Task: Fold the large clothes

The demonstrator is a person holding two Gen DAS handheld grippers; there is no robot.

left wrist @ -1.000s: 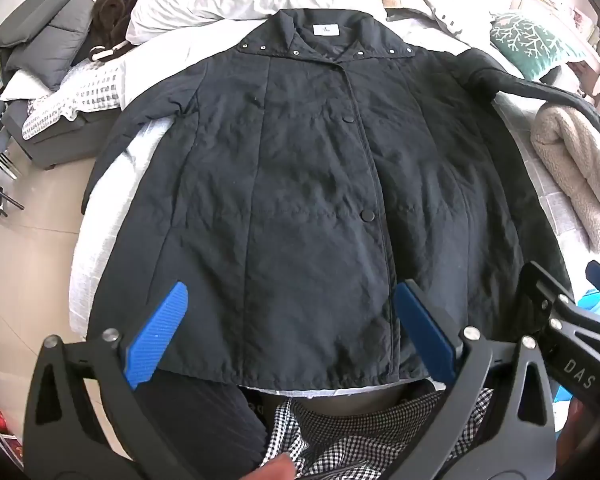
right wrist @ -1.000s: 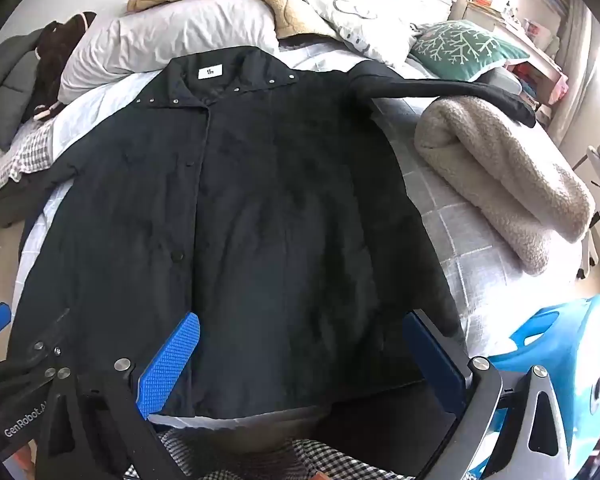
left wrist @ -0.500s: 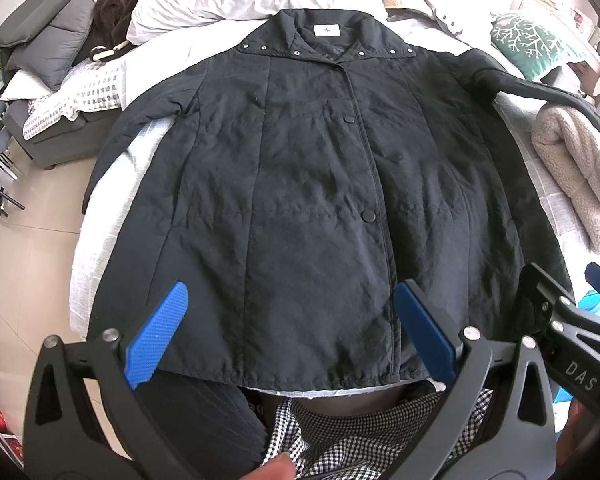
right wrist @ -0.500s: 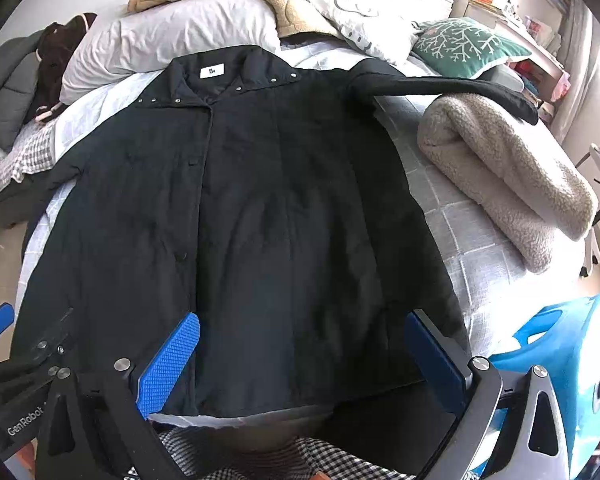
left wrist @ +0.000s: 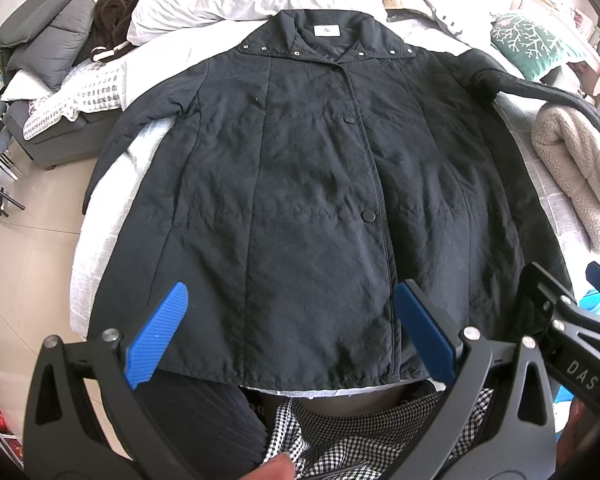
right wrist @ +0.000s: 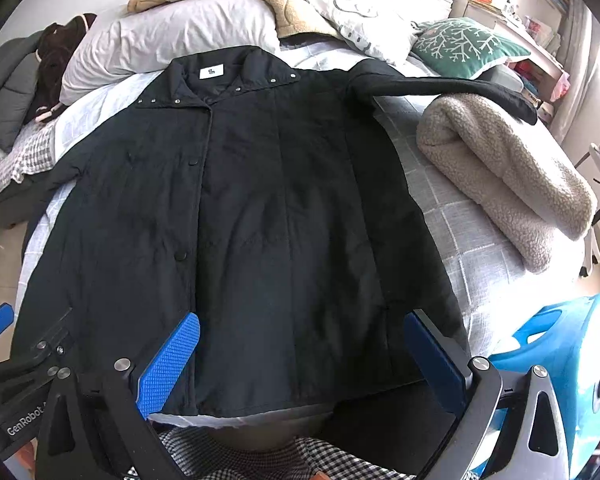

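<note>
On a bed [right wrist: 480, 240] strewn with pillows, a black quilted coat [left wrist: 312, 208] lies flat and buttoned, collar toward the headboard and hem nearest the camera, its long axis running head to foot. Left gripper [left wrist: 288, 332] and right gripper [right wrist: 304, 360] hover over the hem, jaws wide apart and empty. Its outflung sleeve [right wrist: 452, 88], draped onto a fleece blanket [right wrist: 500, 176], may well snag and skew any fold.

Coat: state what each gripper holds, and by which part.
Nothing. Left gripper and right gripper are both open above the coat hem.
</note>
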